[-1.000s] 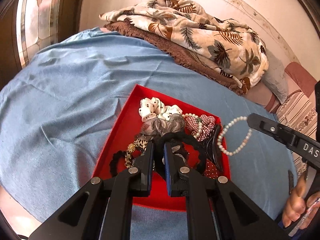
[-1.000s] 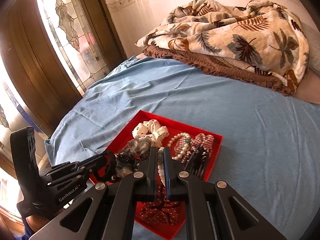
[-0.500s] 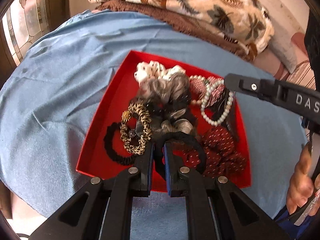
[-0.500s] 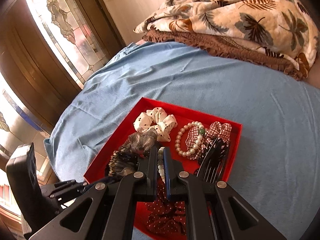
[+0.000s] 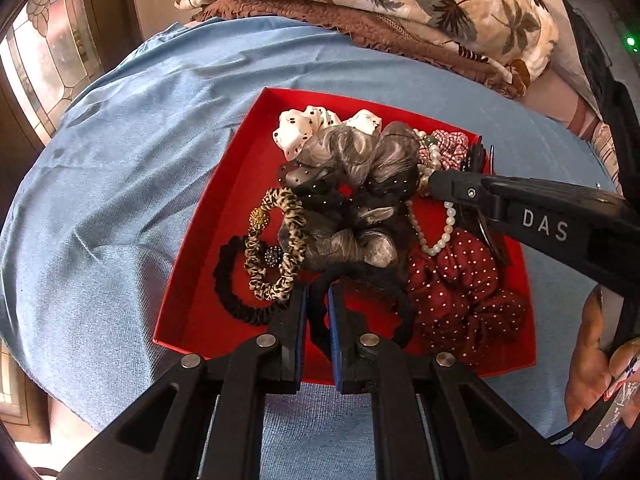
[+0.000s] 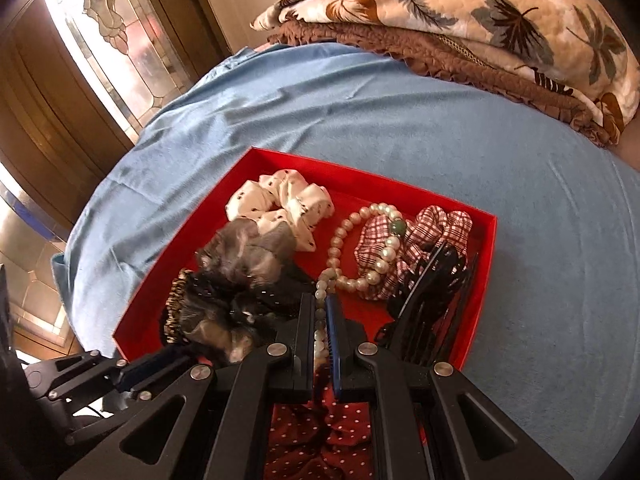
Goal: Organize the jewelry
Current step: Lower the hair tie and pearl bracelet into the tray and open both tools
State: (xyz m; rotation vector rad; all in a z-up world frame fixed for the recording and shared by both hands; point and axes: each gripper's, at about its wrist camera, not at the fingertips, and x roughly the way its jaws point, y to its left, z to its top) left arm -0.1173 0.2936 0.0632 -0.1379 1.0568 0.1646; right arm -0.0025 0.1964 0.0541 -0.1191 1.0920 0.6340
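- A shallow red cardboard tray [image 5: 208,236] sits on a blue bedspread [image 5: 120,168], with a folded leaf-print quilt [image 5: 400,4] well behind it.
- Along the tray's left side lie a black ruffled hair tie [image 5: 228,292] and, overlapping it, a leopard-print scrunchie [image 5: 280,240] with beaded balls.
- In the middle is a heap – a white scrunchie with black dots [image 5: 304,128] at the far edge, then a grey gauzy scrunchie with black dotted mesh [image 5: 352,160] nearer the camera.
- To the right are a red-and-white checked scrunchie [image 6: 436,232], a pearl bracelet with one green bead [image 6: 376,256] draped over it, a black plastic claw clip [image 6: 432,292], and a dark red scrunchie with white dots [image 5: 460,292] at the near corner.
- The left gripper [image 5: 317,300] is nearly closed, its fingers pinching a thin black elastic band [image 5: 384,292] that loops over the tray floor.
- The right gripper [image 6: 320,312] is clamped tight on a white pearl strand [image 5: 444,228] – the strand hangs from its tips over the tray's right half.
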